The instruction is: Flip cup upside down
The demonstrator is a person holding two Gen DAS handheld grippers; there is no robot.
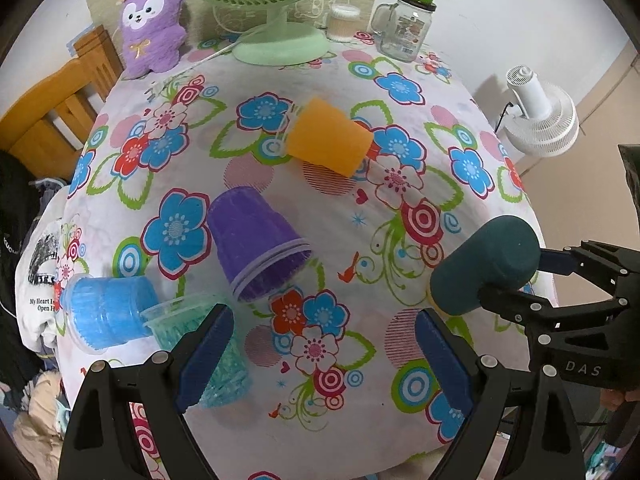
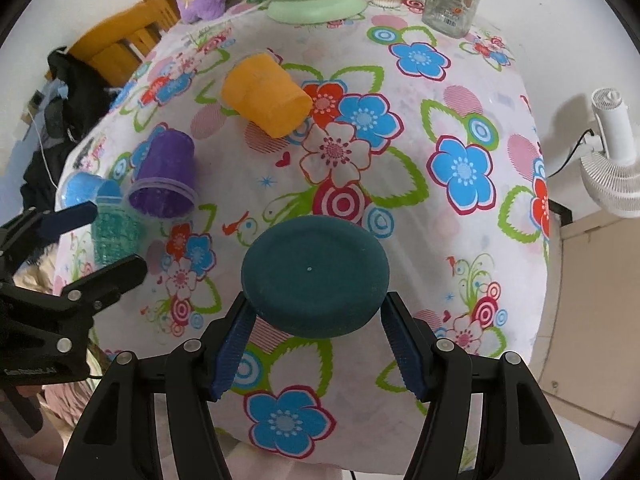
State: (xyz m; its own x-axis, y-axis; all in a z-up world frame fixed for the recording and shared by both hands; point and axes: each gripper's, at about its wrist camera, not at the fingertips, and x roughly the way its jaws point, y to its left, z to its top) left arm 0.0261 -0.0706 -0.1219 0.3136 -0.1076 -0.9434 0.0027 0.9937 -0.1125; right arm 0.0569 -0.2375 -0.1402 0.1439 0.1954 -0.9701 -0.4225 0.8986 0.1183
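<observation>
My right gripper (image 2: pixel 316 320) is shut on a dark teal cup (image 2: pixel 316 276), held above the table with its flat base facing the camera; it also shows in the left wrist view (image 1: pixel 484 264), lying sideways in the right gripper (image 1: pixel 516 280). My left gripper (image 1: pixel 324 344) is open and empty over the table's near left part, next to a clear teal cup (image 1: pixel 224 364). It also shows in the right wrist view (image 2: pixel 108 236). A purple cup (image 1: pixel 256 240), an orange cup (image 1: pixel 328 136) and a blue cup (image 1: pixel 104 312) lie on their sides on the flowered tablecloth (image 1: pixel 360 360).
At the back stand a green fan (image 1: pixel 276 44), a purple plush toy (image 1: pixel 152 24), a glass jar with a green lid (image 1: pixel 404 28) and a cotton-swab tub (image 1: pixel 342 22). A wooden chair (image 1: pixel 52 108) is at the left, a white fan (image 1: pixel 540 116) at the right.
</observation>
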